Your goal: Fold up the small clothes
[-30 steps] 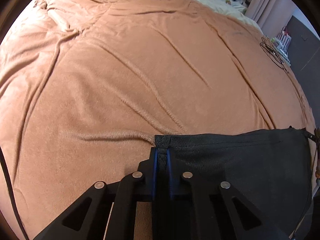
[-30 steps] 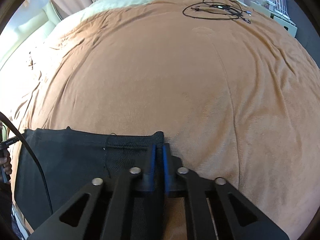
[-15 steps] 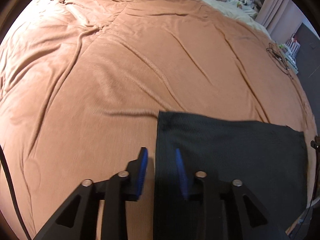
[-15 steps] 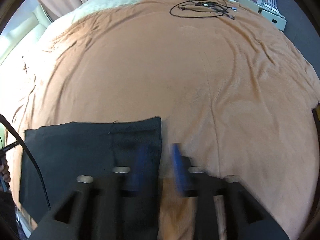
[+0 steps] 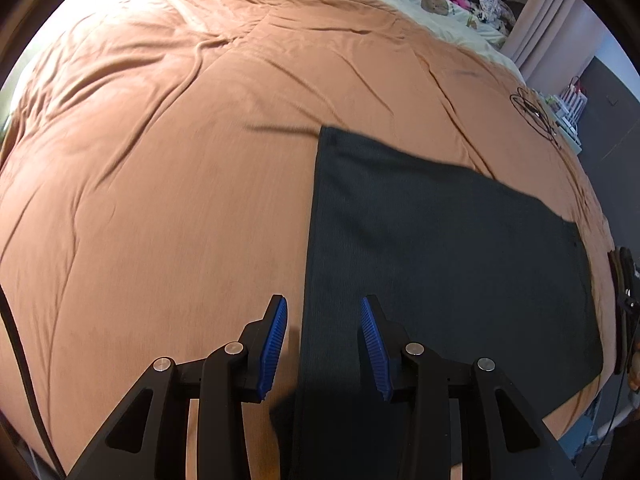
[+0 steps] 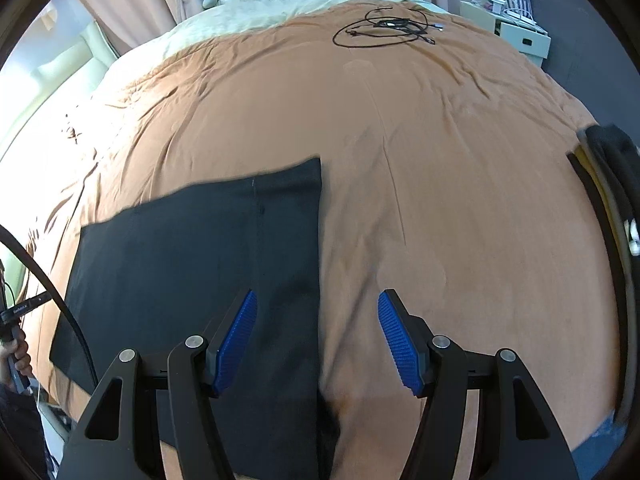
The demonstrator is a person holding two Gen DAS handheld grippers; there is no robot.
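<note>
Black garment (image 5: 440, 248) lying flat on the brown blanket (image 5: 160, 180); left gripper (image 5: 323, 344) above its left edge, fingers apart, holding nothing; right gripper (image 6: 316, 340) above its right edge, likewise spread; cable coil (image 6: 384, 30) well beyond.

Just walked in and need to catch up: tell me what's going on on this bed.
A person with a handheld gripper in each hand is folding a black garment laid flat on an orange-brown blanket. The left gripper is open, straddling the garment's left edge, and the right gripper is open, straddling its right edge; neither grips the cloth. A tangle of black cables lies farther up the blanket.
</note>
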